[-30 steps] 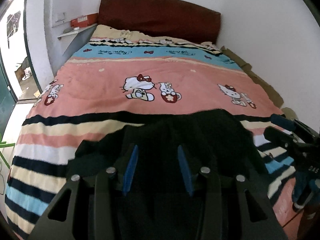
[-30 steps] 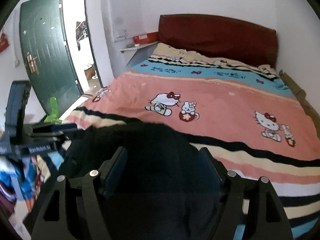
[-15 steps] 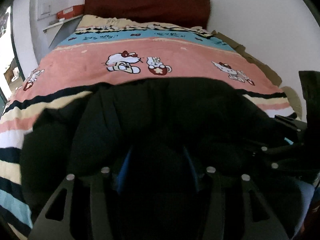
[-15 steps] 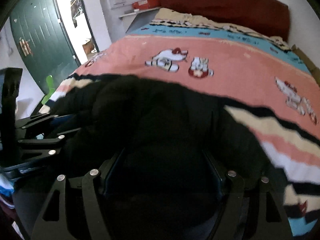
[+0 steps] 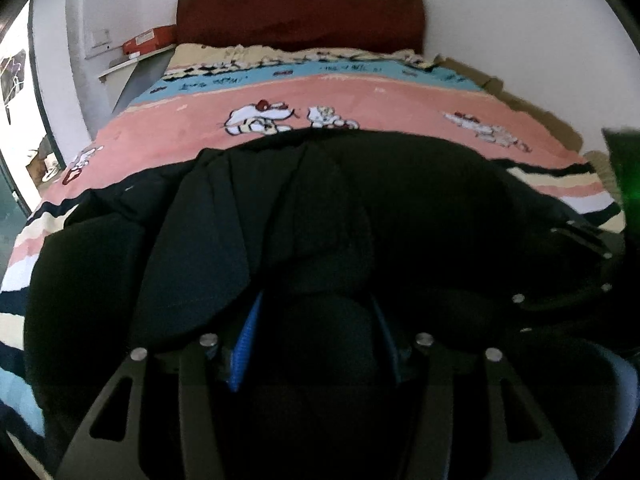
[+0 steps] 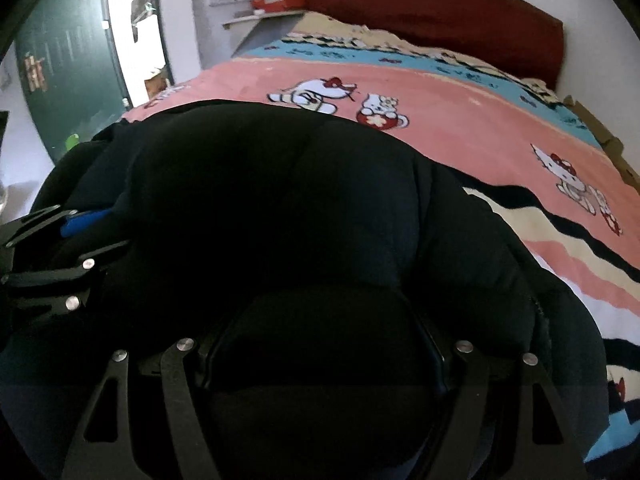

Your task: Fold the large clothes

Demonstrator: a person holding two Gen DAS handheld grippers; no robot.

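Both hand-held grippers have sunk toward the bed (image 5: 400, 96), and the black garment (image 5: 360, 208) now spreads over its striped blanket. Left hand-held gripper (image 5: 316, 336): jaws opening, dark cloth bunched between the blue pads. Right hand-held gripper (image 6: 320, 344): jaws wide, cloth between them; grip cannot be told.

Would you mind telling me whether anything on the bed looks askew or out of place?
Only the black garment: it lies bunched and puffy across the near end of the cartoon bedspread, not flat. Nothing looks spilled or damaged.
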